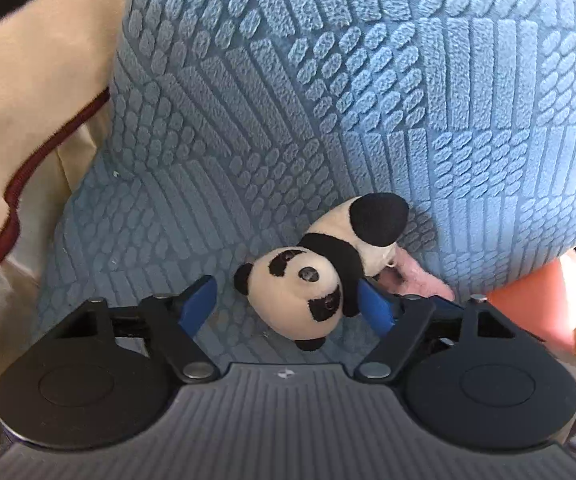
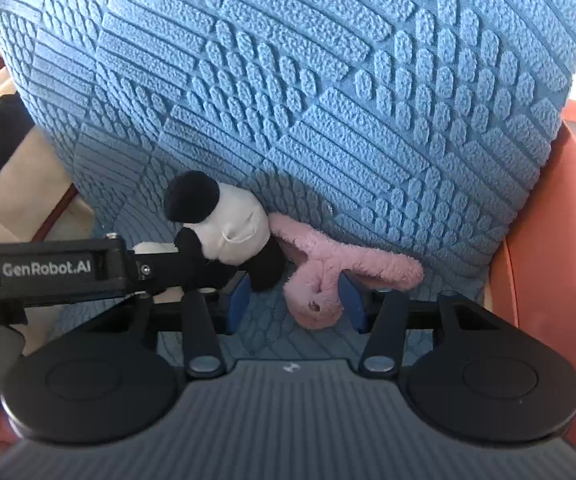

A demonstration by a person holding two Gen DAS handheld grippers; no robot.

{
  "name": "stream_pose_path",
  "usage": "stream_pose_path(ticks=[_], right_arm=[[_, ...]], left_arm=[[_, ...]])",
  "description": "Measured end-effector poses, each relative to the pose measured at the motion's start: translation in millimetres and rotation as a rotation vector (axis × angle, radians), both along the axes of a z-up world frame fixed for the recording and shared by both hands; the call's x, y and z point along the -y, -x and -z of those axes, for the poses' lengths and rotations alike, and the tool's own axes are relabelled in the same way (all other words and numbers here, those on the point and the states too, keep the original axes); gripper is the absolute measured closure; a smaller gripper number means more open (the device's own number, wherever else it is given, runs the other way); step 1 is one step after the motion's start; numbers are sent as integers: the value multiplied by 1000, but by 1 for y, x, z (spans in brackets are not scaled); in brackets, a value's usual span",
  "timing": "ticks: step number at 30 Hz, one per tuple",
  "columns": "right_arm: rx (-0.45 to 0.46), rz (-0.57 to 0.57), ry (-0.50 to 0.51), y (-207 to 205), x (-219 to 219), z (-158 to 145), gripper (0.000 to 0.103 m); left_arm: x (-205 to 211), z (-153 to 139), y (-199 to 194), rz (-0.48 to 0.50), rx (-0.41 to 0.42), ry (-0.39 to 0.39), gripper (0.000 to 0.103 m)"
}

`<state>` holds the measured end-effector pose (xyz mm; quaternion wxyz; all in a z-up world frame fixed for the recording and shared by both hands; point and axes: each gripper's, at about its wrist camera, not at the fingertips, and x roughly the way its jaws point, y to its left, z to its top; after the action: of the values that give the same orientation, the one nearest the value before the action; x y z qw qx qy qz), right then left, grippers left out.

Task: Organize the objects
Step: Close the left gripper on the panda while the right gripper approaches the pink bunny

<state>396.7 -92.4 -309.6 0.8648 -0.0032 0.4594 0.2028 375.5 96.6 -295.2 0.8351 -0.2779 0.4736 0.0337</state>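
Panda toy (image 1: 312, 280): a small plush panda lying on its side on the blue textured seat cover (image 1: 248, 120), its head near the camera and its body pointing far-right toward the backrest.
Pink toy (image 2: 324, 280): a fluffy pink plush with long ears, lying just right of the panda and touching it, at the foot of the blue backrest.
Left gripper (image 1: 288, 304): its jaws stand around the panda's head; the right pad touches the black shoulder, the left pad is apart from the head, so it is released and not yet grasping.
Right gripper (image 2: 294, 300): its jaws stand on both sides of the pink toy; the right pad seems to touch the fur, the left one is apart, so I judge it not clenched yet.
How they handle: both look very light and soft; they will squash under the pads, not slip, and nothing is fragile.
Where to hold: panda across the head or the neck; pink toy across its thick middle, not the thin ears.
Risk: the two toys touch, so lifting one may drag the other.
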Motion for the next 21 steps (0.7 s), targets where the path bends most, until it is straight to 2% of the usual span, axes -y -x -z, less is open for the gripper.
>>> stream_pose_path(ticks=[3, 5, 12, 13, 21], right_arm=[[9, 21, 20, -2, 0, 2, 71], [-1, 37, 3, -3, 7, 2, 71], [19, 30, -2, 4, 10, -8, 92], [22, 32, -1, 6, 11, -9, 94], [4, 73, -31, 28, 31, -14, 94]], left_arm=[[-2, 3, 1, -9, 5, 43, 32], [-3, 4, 2, -10, 9, 64, 37], [1, 1, 6, -11, 3, 64, 47], [0, 0, 7, -12, -3, 61, 51], [-2, -4, 33, -61, -17, 77, 52]])
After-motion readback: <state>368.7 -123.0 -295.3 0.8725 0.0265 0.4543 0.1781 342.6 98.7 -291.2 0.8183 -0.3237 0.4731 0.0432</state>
